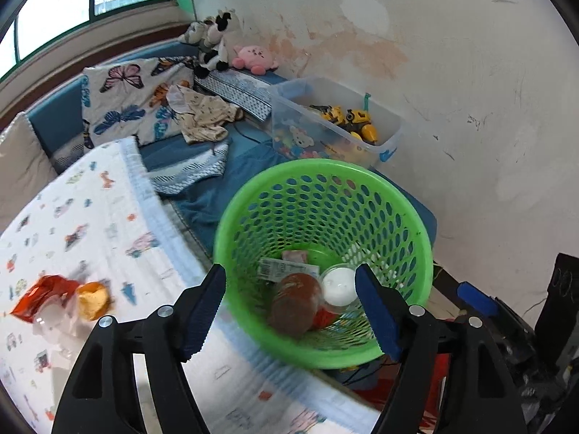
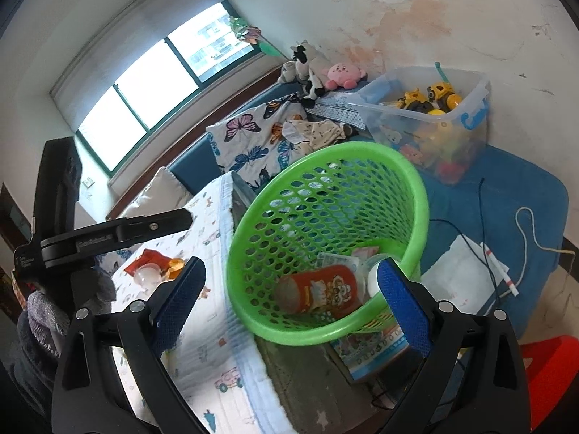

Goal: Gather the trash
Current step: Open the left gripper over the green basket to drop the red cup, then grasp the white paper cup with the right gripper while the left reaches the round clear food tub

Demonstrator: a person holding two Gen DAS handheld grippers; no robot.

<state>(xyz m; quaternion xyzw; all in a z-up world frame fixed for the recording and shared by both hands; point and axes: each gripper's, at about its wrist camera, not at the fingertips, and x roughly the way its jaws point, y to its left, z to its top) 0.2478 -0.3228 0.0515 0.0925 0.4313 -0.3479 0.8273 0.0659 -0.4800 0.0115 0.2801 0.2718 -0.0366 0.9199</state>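
Note:
A green perforated basket (image 1: pixel 398 213) stands beside the table; it also shows in the right wrist view (image 2: pixel 416 195). Inside lie a red snack canister (image 1: pixel 295 303) (image 2: pixel 325 289), a white round cup (image 1: pixel 338 285) and paper scraps (image 1: pixel 275 266). On the patterned tablecloth (image 1: pixel 90 224) lie a red wrapper (image 1: pixel 39 294), an orange piece (image 1: pixel 93 298) and clear plastic (image 1: pixel 54 322); the wrapper also shows in the right wrist view (image 2: pixel 144 258). My left gripper (image 1: pixel 289 311) is open and empty above the basket. My right gripper (image 2: pixel 289 300) is open and empty above the basket's near rim.
A clear toy box (image 1: pixel 336 123) (image 2: pixel 427 123) sits on the blue bench by the wall. A butterfly blanket (image 1: pixel 134 97), clothes and plush toys (image 1: pixel 253 58) lie behind. Cables and papers (image 2: pixel 466 264) lie on the blue cushion. A red stool (image 2: pixel 550 372) stands at the lower right.

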